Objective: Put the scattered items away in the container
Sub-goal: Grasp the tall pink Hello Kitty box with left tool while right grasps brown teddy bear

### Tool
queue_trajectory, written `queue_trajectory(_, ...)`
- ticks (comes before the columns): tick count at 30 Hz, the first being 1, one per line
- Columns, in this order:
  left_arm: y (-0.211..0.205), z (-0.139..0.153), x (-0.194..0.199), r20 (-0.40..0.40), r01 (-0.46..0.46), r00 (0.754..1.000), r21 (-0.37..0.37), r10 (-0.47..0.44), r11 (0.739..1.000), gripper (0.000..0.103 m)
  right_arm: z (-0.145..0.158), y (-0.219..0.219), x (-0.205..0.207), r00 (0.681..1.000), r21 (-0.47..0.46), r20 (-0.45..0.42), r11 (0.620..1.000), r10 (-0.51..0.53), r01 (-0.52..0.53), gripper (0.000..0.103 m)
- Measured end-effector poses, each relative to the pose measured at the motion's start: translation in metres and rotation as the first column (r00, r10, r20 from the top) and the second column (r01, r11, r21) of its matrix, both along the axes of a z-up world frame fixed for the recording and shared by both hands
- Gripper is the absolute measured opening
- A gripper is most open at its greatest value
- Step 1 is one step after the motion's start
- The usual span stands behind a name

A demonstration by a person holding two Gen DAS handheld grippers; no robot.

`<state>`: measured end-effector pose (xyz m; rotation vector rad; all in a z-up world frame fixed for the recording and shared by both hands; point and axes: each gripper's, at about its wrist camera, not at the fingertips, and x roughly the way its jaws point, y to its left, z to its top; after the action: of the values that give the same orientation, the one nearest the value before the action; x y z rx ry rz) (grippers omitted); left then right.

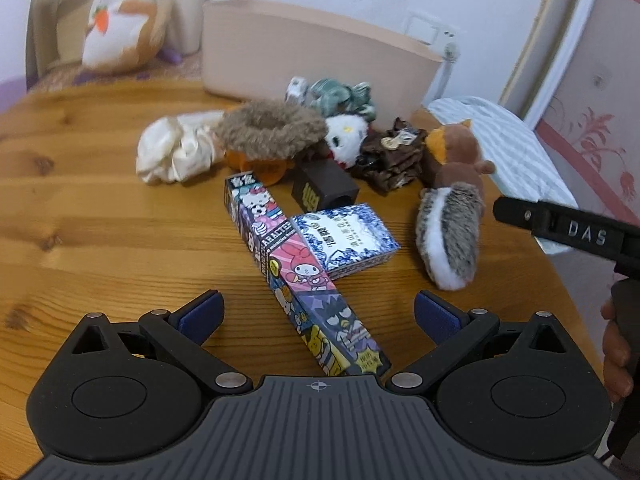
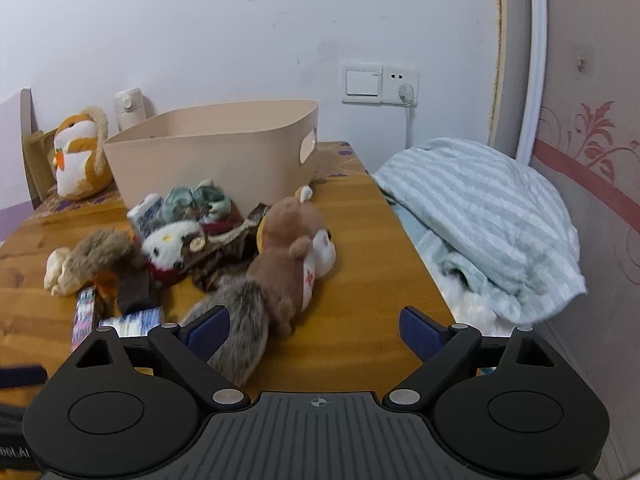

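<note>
A beige plastic bin (image 1: pixel 304 56) stands at the back of the wooden table (image 1: pixel 100 208); it also shows in the right wrist view (image 2: pixel 216 152). In front of it lie scattered items: a long cartoon-print box (image 1: pixel 296 276), a blue-patterned box (image 1: pixel 346 240), a squirrel plush (image 1: pixel 452 216), a white cat plush (image 1: pixel 346 136), a brown furry ring (image 1: pixel 272 130), a cream cloth (image 1: pixel 176 152). My left gripper (image 1: pixel 318 316) is open, its fingers astride the near end of the long box. My right gripper (image 2: pixel 314 332) is open just behind the squirrel plush (image 2: pixel 280 264), beside its tail.
A rabbit plush (image 2: pixel 80 152) and a white bottle (image 2: pixel 130 106) stand left of the bin. A striped blanket (image 2: pixel 480 216) lies on the bed right of the table. A wall socket with a plug (image 2: pixel 380 84) is behind. A small dark box (image 1: pixel 324 188) and brown bow (image 1: pixel 394 156) lie in the pile.
</note>
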<state>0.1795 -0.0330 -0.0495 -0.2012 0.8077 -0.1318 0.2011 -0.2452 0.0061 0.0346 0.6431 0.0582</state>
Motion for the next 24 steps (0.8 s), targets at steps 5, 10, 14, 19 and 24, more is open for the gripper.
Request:
queue_trajectory(5, -0.005, -0.003, 0.01, -0.006, -0.023, 1.0, 0.036, 0.023, 0.999, 0.103, -0.005, 0.002, 0.03, 0.999, 0.018, -0.033, 0.999, 0.027, -0.026, 0.091)
queue_trajectory(10, -0.013, -0.006, 0.018, 0.005, -0.043, 0.999, 0.112, 0.043, 0.993, 0.103, -0.01, 0.004, 0.055, 0.996, 0.048, -0.072, 0.998, 0.047, -0.044, 0.091)
queue_trajectory(14, -0.018, -0.01, 0.02, 0.011, -0.042, 0.999, 0.179, 0.041, 0.983, 0.103, -0.018, 0.008, 0.073, 0.992, 0.053, -0.113, 0.997, 0.059, -0.053, 0.09)
queue_trajectory(19, -0.017, -0.012, 0.024, 0.03, -0.067, 0.998, 0.238, 0.062, 0.969, 0.096, -0.028, 0.014, 0.093, 0.985, 0.036, -0.16, 0.998, 0.058, -0.053, 0.087)
queue_trajectory(24, -0.011, -0.011, 0.027, 0.046, -0.067, 0.997, 0.235, 0.058, 0.97, 0.086, -0.039, 0.018, 0.104, 0.978, 0.02, -0.199, 0.998, 0.056, -0.053, 0.08)
